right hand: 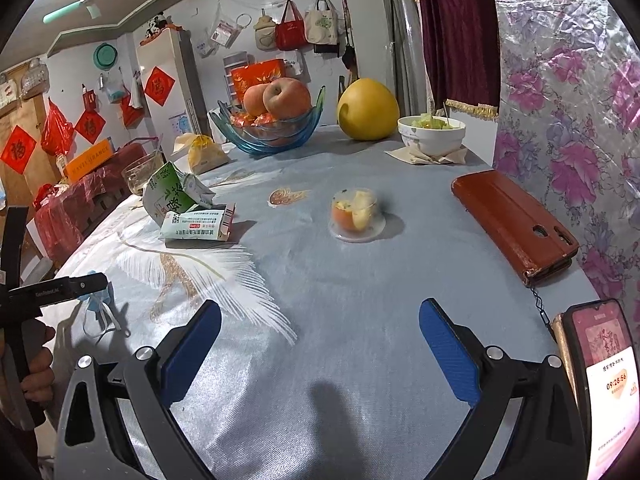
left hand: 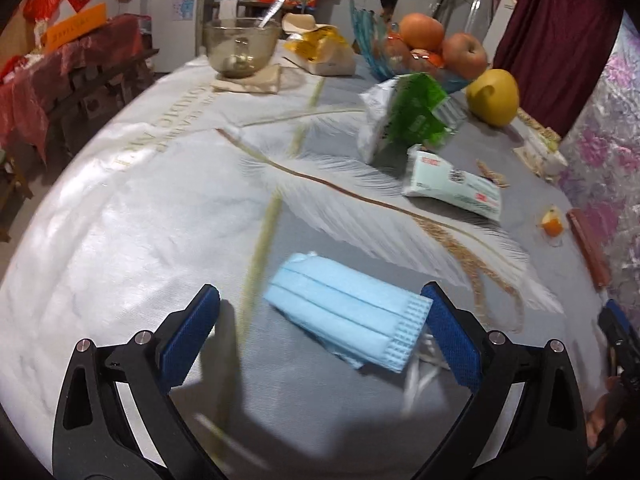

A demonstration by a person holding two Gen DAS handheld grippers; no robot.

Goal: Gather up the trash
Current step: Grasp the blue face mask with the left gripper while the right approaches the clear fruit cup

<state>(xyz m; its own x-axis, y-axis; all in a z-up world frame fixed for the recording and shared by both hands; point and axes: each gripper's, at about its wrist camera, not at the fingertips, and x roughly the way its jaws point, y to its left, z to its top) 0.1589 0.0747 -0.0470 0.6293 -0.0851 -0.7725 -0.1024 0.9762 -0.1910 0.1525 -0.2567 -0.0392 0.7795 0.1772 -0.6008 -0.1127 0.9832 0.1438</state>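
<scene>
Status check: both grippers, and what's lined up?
Left gripper open, straddling blue face mask. Right gripper open, empty. Cartons and fruit cup untouched.

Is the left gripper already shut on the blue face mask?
No, the left gripper is open, with the face mask lying flat on the tablecloth.

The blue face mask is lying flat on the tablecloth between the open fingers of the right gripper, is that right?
Not quite: it is the left gripper, not the right. The left wrist view shows the blue face mask lying flat on the tablecloth between its open fingers. The right wrist view shows only bare cloth between the right gripper fingers.
</scene>
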